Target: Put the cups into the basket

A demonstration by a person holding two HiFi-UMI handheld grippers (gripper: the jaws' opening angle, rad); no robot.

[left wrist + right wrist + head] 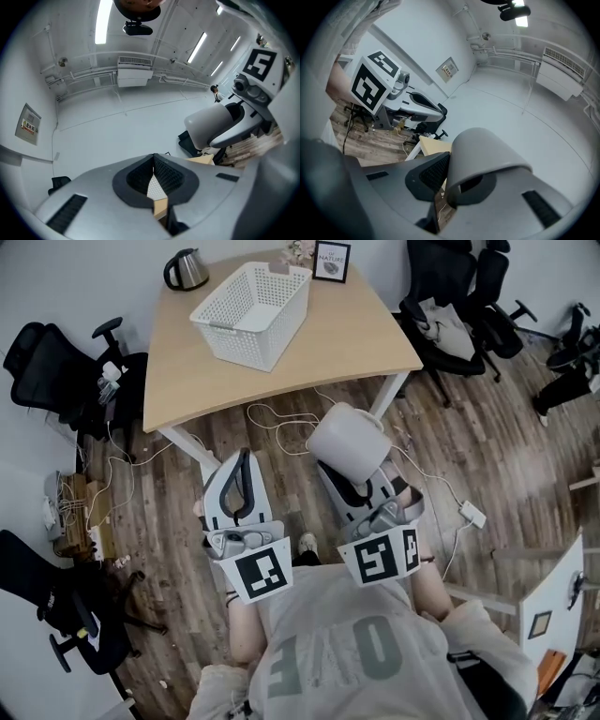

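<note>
A pale grey cup (347,442) hangs mouth-down over the wooden floor, just in front of the table. My right gripper (354,468) is shut on the grey cup's wall. In the right gripper view the cup (483,154) fills the space at the right gripper (449,180), one pad outside its rim. My left gripper (242,457) sits beside it on the left, jaws pressed together with nothing between them; the left gripper (153,158) points up at the wall. The white mesh basket (253,315) stands on the table (356,343), well ahead of both grippers.
A kettle (186,268) and a small framed picture (331,261) stand at the table's far edge. Black office chairs crowd the left (56,362) and right (450,296) sides. Cables (281,418) trail over the floor under the table's near edge.
</note>
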